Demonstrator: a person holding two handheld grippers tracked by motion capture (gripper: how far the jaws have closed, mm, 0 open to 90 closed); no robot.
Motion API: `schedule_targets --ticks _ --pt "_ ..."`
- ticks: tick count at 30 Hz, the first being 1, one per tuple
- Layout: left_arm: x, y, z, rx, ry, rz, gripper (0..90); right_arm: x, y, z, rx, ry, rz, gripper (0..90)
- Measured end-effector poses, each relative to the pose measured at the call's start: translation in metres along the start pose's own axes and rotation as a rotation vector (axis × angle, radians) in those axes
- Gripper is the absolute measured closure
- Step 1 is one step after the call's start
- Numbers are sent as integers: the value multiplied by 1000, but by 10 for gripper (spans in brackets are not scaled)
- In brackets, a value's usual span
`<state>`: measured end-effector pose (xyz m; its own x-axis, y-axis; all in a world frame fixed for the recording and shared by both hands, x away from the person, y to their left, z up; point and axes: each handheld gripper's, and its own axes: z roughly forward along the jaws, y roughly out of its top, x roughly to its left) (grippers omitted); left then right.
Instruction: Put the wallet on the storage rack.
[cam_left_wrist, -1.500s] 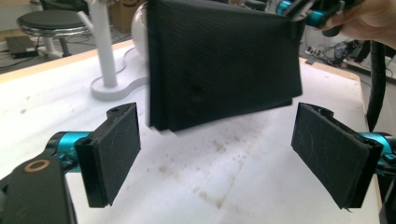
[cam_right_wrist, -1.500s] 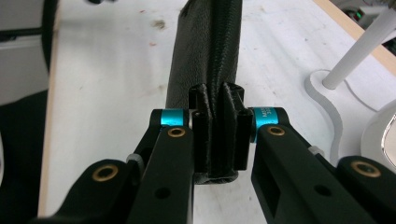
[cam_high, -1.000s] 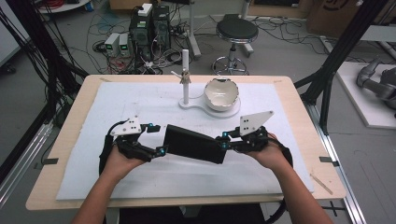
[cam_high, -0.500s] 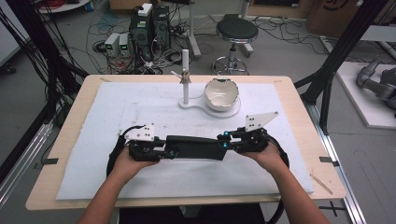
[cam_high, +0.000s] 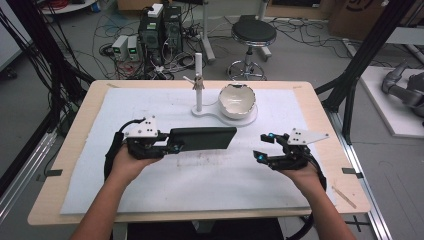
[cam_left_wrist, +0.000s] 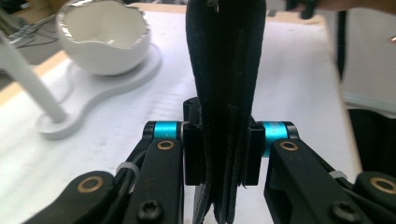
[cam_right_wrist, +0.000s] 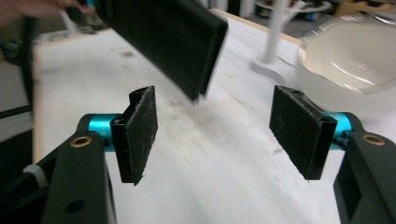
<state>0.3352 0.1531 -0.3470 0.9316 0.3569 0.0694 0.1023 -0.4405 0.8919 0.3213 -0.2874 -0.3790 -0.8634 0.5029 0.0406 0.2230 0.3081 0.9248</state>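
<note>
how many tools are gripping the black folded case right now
1. The left tool is shut on one end of the black folded case, holding it above the table. The right tool is open and apart from it.

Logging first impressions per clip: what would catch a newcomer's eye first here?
The flat black pouch stands out, clamped at one end by the left gripper and held out over the white mat at mid-table. The right gripper hangs open and empty to its right. Behind them sits a white eggshell-shaped bowl on a stand with a post.
</note>
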Motion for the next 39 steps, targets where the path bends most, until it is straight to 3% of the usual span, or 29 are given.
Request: schedule_targets --ticks 1,5,8,9,11,14,22,28,31,39 --pt "2 5 0 12 13 9 760 -2 -7 -6 12 -38 14 310" --pt "10 25 1 52 51 26 759 -7 -15 -12 29 -82 33 306" --pt "14 41 4 91 94 43 758 -11 -24 -16 45 -160 52 306" --pt "15 46 6 100 105 47 758 -13 -29 -18 54 -189 80 306" --pt "19 57 11 108 117 57 758 -15 -31 -19 64 -218 93 306" --pt "25 73 18 135 127 86 758 -17 -33 -21 63 -229 106 309" --pt "47 111 37 179 150 112 758 -21 -36 -24 55 -238 123 316" --pt "74 125 60 197 164 74 758 -23 -36 -22 60 -221 132 317" --pt "84 133 82 230 158 76 758 -24 -35 -20 52 -229 134 303" --pt "93 137 112 305 155 70 757 -26 -34 -16 60 -223 134 291"
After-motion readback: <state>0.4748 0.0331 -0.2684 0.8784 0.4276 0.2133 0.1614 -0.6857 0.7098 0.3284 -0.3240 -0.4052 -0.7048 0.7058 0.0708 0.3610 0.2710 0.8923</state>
